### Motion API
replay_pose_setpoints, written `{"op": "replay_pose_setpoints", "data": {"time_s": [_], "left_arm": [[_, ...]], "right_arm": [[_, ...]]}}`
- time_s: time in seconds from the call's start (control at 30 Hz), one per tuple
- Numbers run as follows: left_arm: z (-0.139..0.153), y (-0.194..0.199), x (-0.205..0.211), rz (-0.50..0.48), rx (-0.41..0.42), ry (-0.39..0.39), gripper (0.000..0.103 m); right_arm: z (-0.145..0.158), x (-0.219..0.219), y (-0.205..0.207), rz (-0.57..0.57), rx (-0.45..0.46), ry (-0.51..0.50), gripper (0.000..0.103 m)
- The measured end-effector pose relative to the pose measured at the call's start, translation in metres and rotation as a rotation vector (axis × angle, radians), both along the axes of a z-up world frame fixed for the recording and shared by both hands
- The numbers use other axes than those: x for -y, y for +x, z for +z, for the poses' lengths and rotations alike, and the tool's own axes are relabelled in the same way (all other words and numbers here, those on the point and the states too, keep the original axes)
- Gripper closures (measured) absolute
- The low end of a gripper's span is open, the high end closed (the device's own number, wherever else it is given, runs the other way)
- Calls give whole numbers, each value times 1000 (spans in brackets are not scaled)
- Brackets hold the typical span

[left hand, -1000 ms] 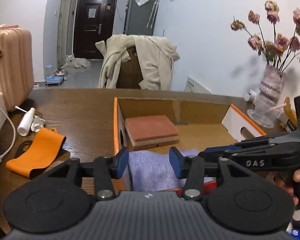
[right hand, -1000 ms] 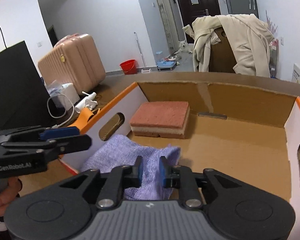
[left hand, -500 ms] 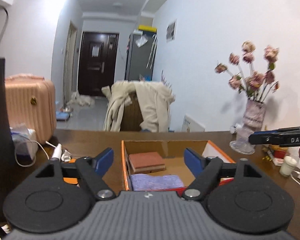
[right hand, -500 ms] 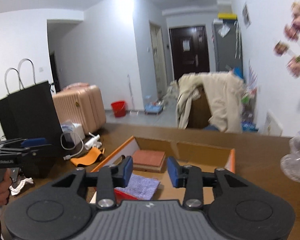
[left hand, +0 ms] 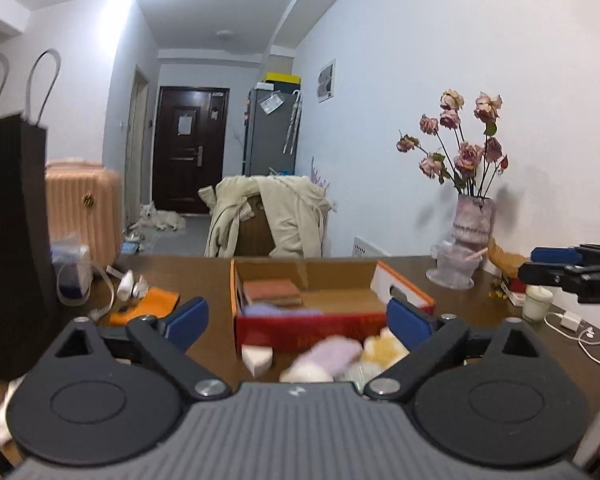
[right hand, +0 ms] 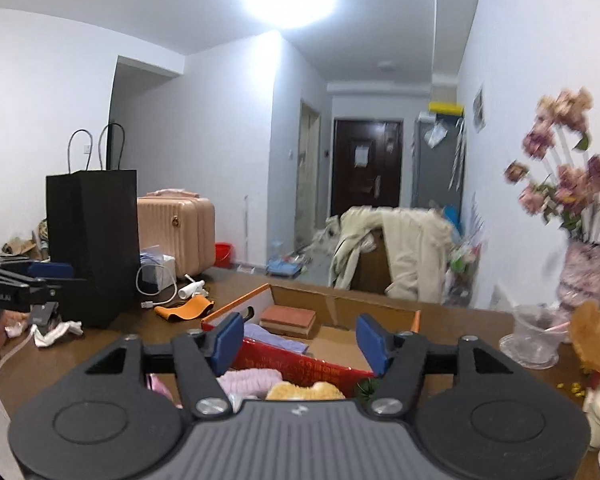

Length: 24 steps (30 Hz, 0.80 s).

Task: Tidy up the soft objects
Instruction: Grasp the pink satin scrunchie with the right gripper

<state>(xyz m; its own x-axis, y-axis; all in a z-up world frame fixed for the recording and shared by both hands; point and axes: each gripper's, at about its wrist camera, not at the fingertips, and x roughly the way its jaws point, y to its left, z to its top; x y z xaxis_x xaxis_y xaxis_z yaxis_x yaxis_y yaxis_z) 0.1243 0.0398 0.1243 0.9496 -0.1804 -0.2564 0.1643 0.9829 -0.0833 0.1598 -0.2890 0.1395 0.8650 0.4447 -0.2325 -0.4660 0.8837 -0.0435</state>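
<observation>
A cardboard box [left hand: 340,326] with a red front and orange rim stands on the brown table. It holds a reddish sponge [left hand: 271,291] and a purple cloth [left hand: 278,311]. Before the box lie a lilac fluffy item [left hand: 332,354], a yellow fluffy item [left hand: 382,348] and a white wedge sponge [left hand: 256,358]. My left gripper [left hand: 298,318] is open and empty, held back from the box. My right gripper [right hand: 300,340] is open and empty; the box [right hand: 300,360], sponge [right hand: 288,318], cloth [right hand: 274,338], lilac item [right hand: 250,382] and yellow item [right hand: 304,391] lie ahead of it.
A black paper bag [right hand: 94,240] stands at the left. An orange band [left hand: 148,306], white cables and a small white bottle [right hand: 192,289] lie left of the box. A vase of dried roses [left hand: 470,220], a clear bowl [right hand: 534,340] and a candle jar [left hand: 536,306] stand at the right.
Both grippers have let go of the purple cloth in the box, opened wide and pulled back and up. The soft items before the box have come into view.
</observation>
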Motion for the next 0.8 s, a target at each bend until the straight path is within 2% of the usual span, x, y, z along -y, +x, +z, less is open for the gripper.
{"op": "replay_pose_setpoints", "data": {"time_s": [0.07,0.17,0.33,0.5,0.57,0.6,0.77,0.8], "left_arm": [[-11,-11,-1,-17,-23,-16,4],[-20,-15,0,-23,-59,-14,4],[-26,-8,-5,-6,-71,-28,4],[-49,16,-10,-3,-137,-37,5],[-62,31,-14,3,-184,-56,10],[-68,40,-17,11,-207,-68,16],[-90,82,-26,13,-276,-135,31],[-94,88,-26,12,-290,-141,38]], "right_arm": [[-11,-2,-18,20,-2,0,30],[-23,-8,-31,67,-21,2,28],[-28,-20,-26,83,-48,7,29],[-51,-41,-11,117,-149,28,29],[-62,-51,0,114,-197,40,30],[-68,-58,8,115,-229,48,31],[-92,-88,47,85,-342,76,52],[-96,-95,54,75,-356,72,54]]}}
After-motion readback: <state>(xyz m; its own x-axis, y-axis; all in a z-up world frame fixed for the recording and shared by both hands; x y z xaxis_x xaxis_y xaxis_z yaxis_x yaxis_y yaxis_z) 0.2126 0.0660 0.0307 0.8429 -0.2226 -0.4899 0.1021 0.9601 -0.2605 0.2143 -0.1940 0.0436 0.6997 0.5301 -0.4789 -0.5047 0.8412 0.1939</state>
